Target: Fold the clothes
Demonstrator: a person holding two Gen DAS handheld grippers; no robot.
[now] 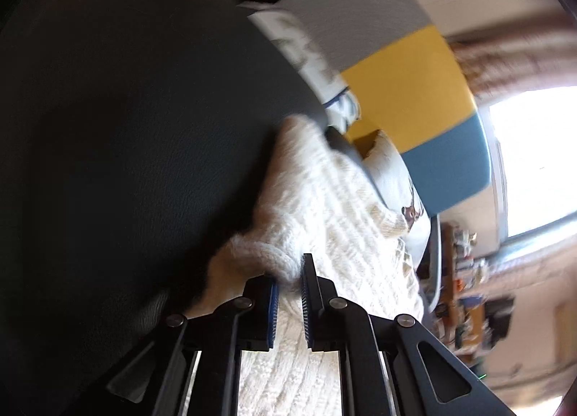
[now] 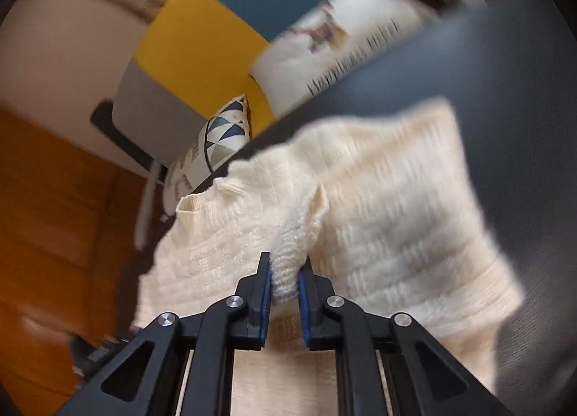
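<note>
Both grippers, left gripper point(image 1: 288, 284) and right gripper point(image 2: 283, 280), are each clamped on a bunched ridge of one cream knit sweater point(image 2: 378, 199), likely to lift it for a fold; it lies at the dark tabletop's point(image 1: 126, 109) edge, with two patterned cushions point(image 2: 223, 131) beyond.

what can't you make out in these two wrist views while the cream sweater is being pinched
- Cream sweater: its near end is hidden behind the left gripper and cut off by the bottom edge in the left wrist view.
- Printed pillow: lettering motion-blurred in the right wrist view.
- Shelf clutter: blurred, too small.
</note>
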